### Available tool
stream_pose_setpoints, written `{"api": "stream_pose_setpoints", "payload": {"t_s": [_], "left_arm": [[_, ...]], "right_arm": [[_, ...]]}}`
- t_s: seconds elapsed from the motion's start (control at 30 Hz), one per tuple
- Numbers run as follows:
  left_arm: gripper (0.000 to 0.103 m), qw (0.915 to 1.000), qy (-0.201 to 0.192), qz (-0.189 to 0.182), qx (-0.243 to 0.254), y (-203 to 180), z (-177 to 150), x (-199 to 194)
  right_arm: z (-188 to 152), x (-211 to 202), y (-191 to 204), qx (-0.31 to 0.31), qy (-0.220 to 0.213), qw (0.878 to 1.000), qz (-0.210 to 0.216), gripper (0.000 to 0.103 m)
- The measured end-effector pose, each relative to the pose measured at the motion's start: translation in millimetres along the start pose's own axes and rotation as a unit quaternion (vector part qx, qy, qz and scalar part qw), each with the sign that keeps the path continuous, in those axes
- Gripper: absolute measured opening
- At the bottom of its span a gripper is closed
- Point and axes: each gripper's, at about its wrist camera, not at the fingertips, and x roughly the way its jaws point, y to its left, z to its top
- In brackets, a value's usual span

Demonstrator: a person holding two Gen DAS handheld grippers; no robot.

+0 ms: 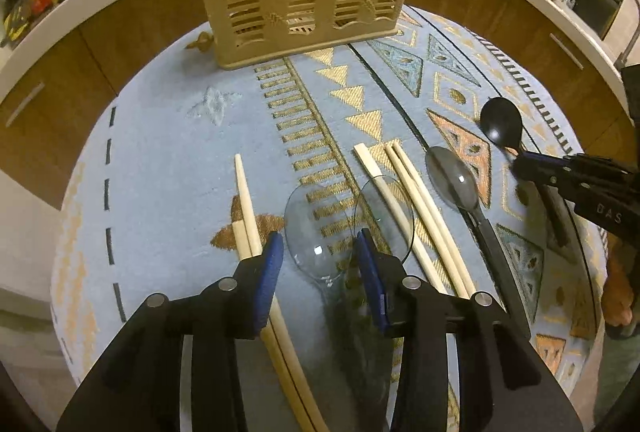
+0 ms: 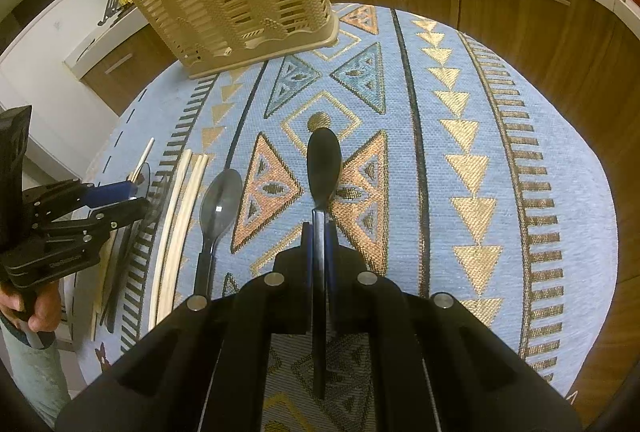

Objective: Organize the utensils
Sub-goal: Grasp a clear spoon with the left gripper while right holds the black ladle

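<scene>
Over the tablecloth — right claw level, clamped on black spoon; left claw apart, tilted down.

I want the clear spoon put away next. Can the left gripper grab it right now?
Probably yes. The left gripper is open, with the clear spoon lying on the tablecloth right between its fingers. Nothing covers the spoon; the chopsticks lie just outside.

Warm, dim indoor light; strong fisheye curving and dark corners; glare spots on clear spoon.
</scene>
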Motion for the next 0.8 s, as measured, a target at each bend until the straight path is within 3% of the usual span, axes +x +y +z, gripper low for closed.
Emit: {"api": "stream_pose_setpoints", "payload": {"t_s": [0.27, 0.5, 0.6, 0.8], "left_arm": [[0.037, 0.9992, -0.006, -0.013, -0.038, 8, 8, 2], [0.037, 0.9993, -0.001, 0.028, -0.026, -3, 13, 7], [0.031, 0.9986, -0.003, 0.049, -0.018, -8, 13, 7], [0.03, 0.9987, -0.02, 0.022, -0.042, 1, 10, 5]], "right_arm": [[1, 0, 2, -0.002, 0.001, 1.0, -0.006, 0.005], [2, 1, 1, 0.0, 0.001, 1.0, -0.004, 0.005], [1, 0, 0, 0.005, 0.001, 1.0, -0.003, 0.005], [0, -3, -5, 0.021, 0.016, 1.0, 0.011, 0.006]]}}
